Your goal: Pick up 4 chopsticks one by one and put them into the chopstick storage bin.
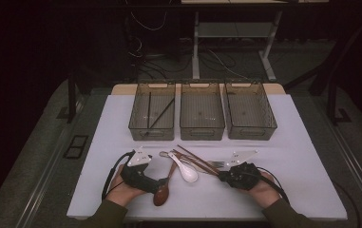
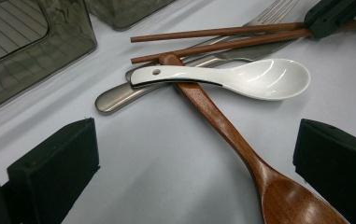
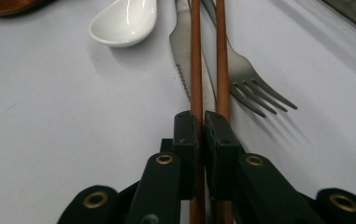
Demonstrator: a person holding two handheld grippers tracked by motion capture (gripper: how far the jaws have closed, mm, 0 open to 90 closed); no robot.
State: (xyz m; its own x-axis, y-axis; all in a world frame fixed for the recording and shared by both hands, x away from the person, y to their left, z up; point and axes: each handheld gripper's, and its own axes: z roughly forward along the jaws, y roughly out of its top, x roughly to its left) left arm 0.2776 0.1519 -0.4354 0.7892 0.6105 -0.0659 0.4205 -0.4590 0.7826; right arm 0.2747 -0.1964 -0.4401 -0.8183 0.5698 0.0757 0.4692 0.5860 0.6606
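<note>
Clamped on the stiff, light, slippery chopsticks (image 3: 207, 56) near their ends, my right gripper (image 3: 202, 122) is holding while my left gripper (image 2: 194, 154) is gaping.

A white bench top (image 1: 283, 142) carries three smoky grey translucent bins (image 1: 202, 111) with ribbed floors. In front lie two reddish-brown chopsticks (image 2: 222, 38), a glossy white ceramic spoon (image 2: 241, 77), a warm brown wooden spoon (image 2: 231, 135) with visible grain, and a silver-grey knife (image 3: 179, 42) and fork (image 3: 250, 79). Both grippers, left (image 1: 143, 178) and right (image 3: 201, 126), are matt black with brass-coloured rivets.
</note>
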